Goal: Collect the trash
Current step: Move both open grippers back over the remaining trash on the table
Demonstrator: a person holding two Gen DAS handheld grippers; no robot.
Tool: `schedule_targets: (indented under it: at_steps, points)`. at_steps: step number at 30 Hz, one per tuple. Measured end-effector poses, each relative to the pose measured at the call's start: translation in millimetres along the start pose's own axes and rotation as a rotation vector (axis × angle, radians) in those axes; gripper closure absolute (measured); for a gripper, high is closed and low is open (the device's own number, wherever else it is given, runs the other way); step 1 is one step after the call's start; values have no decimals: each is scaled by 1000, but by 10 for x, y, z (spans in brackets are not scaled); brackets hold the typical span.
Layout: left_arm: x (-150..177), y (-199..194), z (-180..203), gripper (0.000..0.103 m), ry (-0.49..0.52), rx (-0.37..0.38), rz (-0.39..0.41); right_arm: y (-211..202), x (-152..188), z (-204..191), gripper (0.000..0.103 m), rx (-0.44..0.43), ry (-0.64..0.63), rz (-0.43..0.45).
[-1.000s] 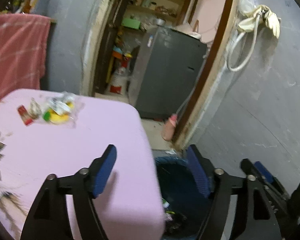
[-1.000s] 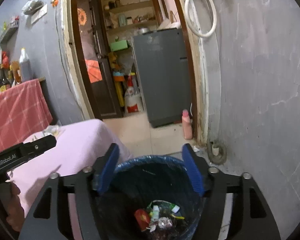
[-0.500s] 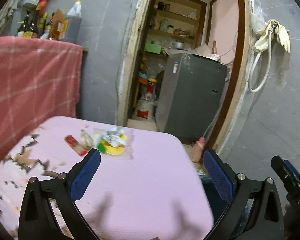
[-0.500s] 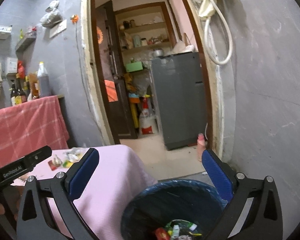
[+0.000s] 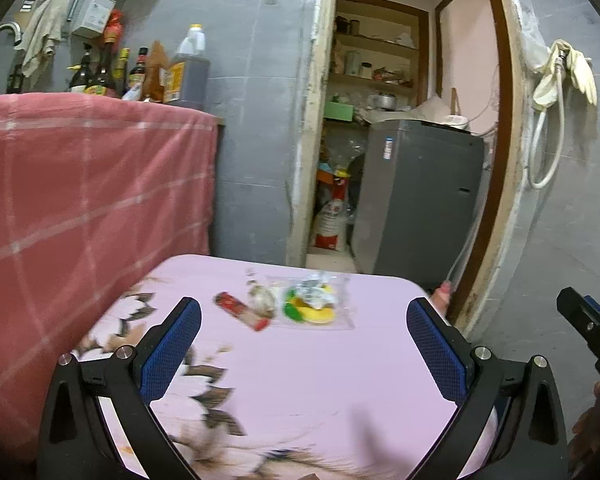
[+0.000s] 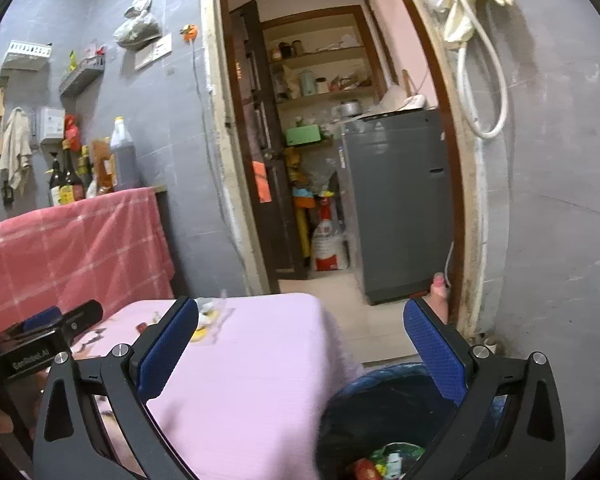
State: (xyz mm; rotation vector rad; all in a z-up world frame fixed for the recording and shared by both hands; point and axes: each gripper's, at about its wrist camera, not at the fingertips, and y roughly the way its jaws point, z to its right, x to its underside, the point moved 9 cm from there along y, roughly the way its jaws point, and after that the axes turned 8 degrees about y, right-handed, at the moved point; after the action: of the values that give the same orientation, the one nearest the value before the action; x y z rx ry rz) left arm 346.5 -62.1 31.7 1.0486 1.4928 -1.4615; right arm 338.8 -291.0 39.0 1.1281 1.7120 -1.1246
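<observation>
On the pink table (image 5: pixel 320 392) lie a red wrapper (image 5: pixel 241 311), a crumpled grey scrap (image 5: pixel 262 298) and a clear plastic bag with yellow and green bits (image 5: pixel 310 306), all at the far side. My left gripper (image 5: pixel 303 344) is open and empty above the table, short of this trash. My right gripper (image 6: pixel 300 344) is open and empty, over the table's right edge and the blue-lined trash bin (image 6: pixel 384 412), which holds wrappers (image 6: pixel 388 458). The trash also shows in the right wrist view (image 6: pixel 206 318).
A counter draped in red checked cloth (image 5: pixel 88 208) stands left with bottles (image 5: pixel 140 76) on top. A doorway behind the table leads to a grey fridge (image 5: pixel 416 200). A grey wall (image 6: pixel 560 240) rises on the right, with a hose (image 6: pixel 480 92) hanging.
Both grippers have opened wider and tilted up. The left one swung left from the bin to over the table, facing the trash. The right one rose above the bin.
</observation>
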Motion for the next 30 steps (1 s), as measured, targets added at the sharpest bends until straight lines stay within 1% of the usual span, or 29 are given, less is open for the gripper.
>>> schedule_targets:
  at_steps: [7, 11, 14, 19, 24, 30]
  points:
    - [122, -37, -542, 2, -25, -69, -30, 153, 116, -385, 0, -44, -21, -48]
    - [224, 44, -876, 2, -44, -95, -67, 280, 186, -563, 0, -62, -42, -81]
    - [277, 133, -1051, 2, -54, -105, -92, 393, 225, -666, 0, -69, -57, -108]
    - [347, 365, -1232, 2, -93, -87, -160, 659, 249, -799, 0, -75, -69, -151]
    - [375, 641, -1286, 2, -80, -65, -215, 1035, 293, -926, 0, -70, -78, -206]
    - [401, 972, -1242, 3, -62, -1, -290, 1439, 398, -946, 0, -52, -90, -290]
